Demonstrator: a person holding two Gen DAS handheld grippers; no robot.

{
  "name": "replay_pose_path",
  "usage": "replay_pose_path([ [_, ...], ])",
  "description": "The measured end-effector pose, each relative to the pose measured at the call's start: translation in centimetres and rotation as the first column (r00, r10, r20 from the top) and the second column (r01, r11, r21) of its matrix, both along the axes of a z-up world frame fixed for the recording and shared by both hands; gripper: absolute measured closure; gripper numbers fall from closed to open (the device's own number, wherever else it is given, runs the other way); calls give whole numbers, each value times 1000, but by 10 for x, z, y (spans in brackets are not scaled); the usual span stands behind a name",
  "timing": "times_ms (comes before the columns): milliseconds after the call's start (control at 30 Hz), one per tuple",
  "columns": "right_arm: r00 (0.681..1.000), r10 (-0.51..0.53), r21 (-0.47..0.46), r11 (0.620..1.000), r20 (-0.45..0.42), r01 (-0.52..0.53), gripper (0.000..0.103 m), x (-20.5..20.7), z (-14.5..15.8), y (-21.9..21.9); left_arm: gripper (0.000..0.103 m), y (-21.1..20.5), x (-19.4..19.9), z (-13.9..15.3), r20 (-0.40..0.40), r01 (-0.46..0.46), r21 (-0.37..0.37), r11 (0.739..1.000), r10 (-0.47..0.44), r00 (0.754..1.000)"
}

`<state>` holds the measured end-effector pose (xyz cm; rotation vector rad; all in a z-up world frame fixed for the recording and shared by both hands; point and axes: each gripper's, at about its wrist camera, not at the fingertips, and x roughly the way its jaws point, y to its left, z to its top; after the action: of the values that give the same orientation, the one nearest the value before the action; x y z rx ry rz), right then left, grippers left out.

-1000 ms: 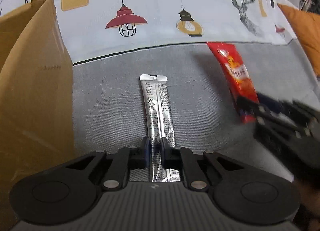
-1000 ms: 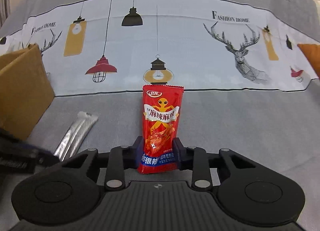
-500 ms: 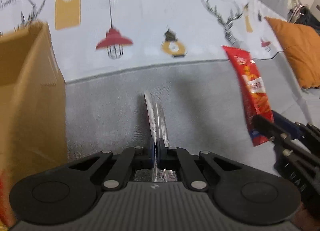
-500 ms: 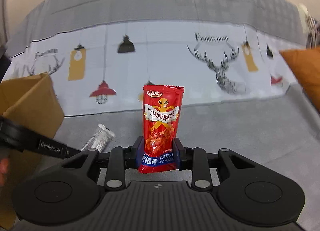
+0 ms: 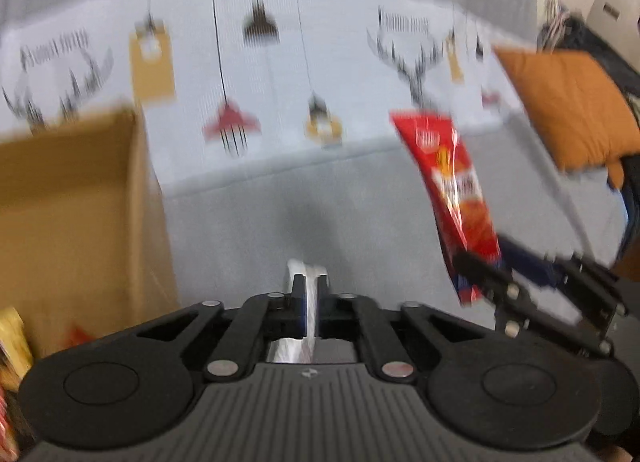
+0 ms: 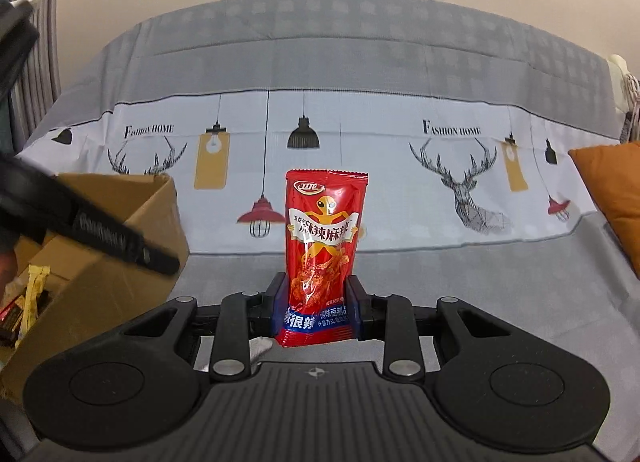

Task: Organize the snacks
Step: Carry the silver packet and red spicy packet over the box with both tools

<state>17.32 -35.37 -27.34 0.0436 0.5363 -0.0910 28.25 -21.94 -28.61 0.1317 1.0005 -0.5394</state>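
Note:
My left gripper (image 5: pixel 308 294) is shut on a silver snack packet (image 5: pixel 306 316), held edge-on above the grey bed; the view is blurred. My right gripper (image 6: pixel 318 302) is shut on a red spicy snack packet (image 6: pixel 322 246), held upright; the packet also shows in the left wrist view (image 5: pixel 452 190), with the right gripper (image 5: pixel 476 262) clamped on its lower end. An open cardboard box (image 6: pixel 120 254) stands at the left and also shows in the left wrist view (image 5: pixel 76 214). Several snacks (image 6: pixel 28 302) lie inside it. The left gripper's body (image 6: pixel 80 222) crosses over the box.
The bed has a grey sheet (image 6: pixel 480 294) and a white printed blanket (image 6: pixel 380 166) behind. An orange cushion (image 5: pixel 568 106) lies at the right. Snack packets (image 5: pixel 12 346) show at the left edge by the box.
Both grippers have lifted their packets off the bed. The silver packet has turned edge-on and the box's open top has come into view.

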Motion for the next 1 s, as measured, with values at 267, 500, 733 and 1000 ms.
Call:
replay_pose_path([
  [267,983,-33,60,997,-180,44,71,-9,-65,-11,28,-29,0,-101,-11,-1,251,968,3,1000],
  [500,968,-57,73,994,-244,76,52,23,-102,-39,75,-32,10,-100,25,6,166,986,-10,1000],
  [733,961,-76,33,996,-265,88,59,47,-117,-35,80,-19,11,-90,-101,-75,42,996,79,992],
  [1000,980,-77,35,996,-185,84,64,28,-77,-32,80,-7,-7,-24,-49,-78,10,997,79,996],
])
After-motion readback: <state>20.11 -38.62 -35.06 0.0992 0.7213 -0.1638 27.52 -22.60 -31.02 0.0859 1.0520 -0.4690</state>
